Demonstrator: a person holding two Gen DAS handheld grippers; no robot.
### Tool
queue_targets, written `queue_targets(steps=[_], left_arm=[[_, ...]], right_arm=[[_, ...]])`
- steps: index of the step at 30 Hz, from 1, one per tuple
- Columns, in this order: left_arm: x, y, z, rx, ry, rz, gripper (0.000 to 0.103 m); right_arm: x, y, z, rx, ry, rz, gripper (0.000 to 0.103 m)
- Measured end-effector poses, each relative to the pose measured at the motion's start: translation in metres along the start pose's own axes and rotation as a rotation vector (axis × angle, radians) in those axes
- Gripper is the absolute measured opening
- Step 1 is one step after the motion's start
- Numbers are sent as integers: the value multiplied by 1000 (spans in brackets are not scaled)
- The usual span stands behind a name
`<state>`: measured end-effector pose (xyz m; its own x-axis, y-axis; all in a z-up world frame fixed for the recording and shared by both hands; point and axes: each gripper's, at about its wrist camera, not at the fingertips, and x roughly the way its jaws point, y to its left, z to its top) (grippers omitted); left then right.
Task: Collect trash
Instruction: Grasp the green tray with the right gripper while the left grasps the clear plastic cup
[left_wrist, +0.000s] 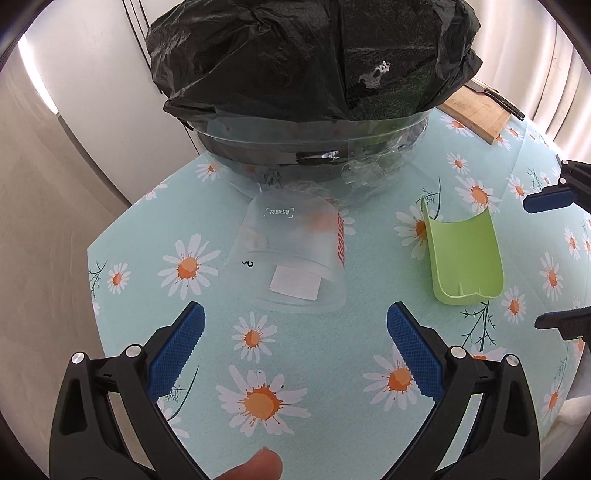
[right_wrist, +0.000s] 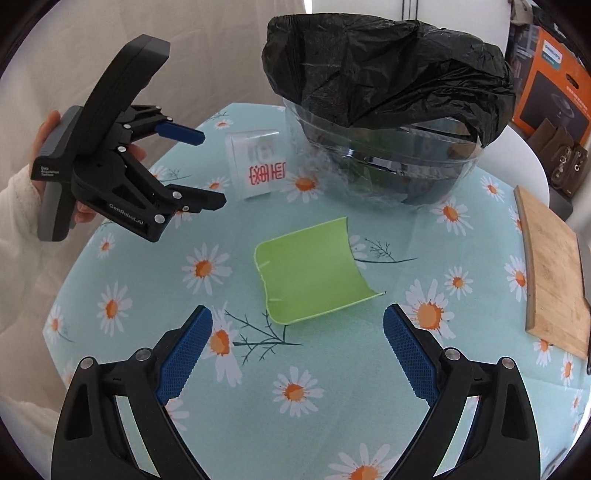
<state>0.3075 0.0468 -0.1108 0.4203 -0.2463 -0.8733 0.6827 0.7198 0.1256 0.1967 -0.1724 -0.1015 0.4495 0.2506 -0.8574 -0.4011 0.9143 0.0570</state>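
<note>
Left tool (left_wrist: 295, 332): its two blue-padded fingers stand wide apart with nothing between them. It hovers over the bench, pointing at the clear plastic piece. In the right wrist view the same tool (right_wrist: 214, 168) is seen from the side, held by a hand (right_wrist: 50, 129) in a white sleeve.

Right tool (right_wrist: 297, 334): fingers spread wide, holding nothing. It hovers over the bench just in front of the green plastic piece. In the left wrist view only its fingertips (left_wrist: 546, 203) show at the right edge.

Clear plastic piece (left_wrist: 295, 258): a curved transparent fragment with red print and a white label. It lies on the bench just ahead of the left tool, near the bin.

Green plastic piece (right_wrist: 310, 269): a curved light-green fragment with a raised rim. It lies on the bench in front of the bin, apart from the clear piece, and no tool touches it.

Bin (right_wrist: 388, 166): a transparent round container at the far side of the bench, with a black trash bag (right_wrist: 384, 70) folded over its rim.

Bench (left_wrist: 325, 369): round, covered with a light-blue cloth printed with daisies.

Wooden cutting board (right_wrist: 554, 269): it lies at the right side of the bench, well apart from both pieces.
</note>
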Motion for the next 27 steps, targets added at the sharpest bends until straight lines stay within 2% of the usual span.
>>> queue_targets(steps=[10,12,19,22,24,27], left_arm=[[28,0,20,40,36,-6,97],[33,2,23,39,47,-25,97],[46,3,26,49,69,-39,97],[49,4,27,46,71,-49,97],[49,6,28,32,63,-72,94],[53,10,29,13,66,-83,85]], right_arm=[[52,-8,20,-122,92,58,89],[62,-7,22,-145,110,63,89],[84,-4,24,-194,139,28,89],[87,-5,24,-181,143,46,89],[86,-5,24,-187,136,42,81],[84,-6,24,-187,149,60,79]])
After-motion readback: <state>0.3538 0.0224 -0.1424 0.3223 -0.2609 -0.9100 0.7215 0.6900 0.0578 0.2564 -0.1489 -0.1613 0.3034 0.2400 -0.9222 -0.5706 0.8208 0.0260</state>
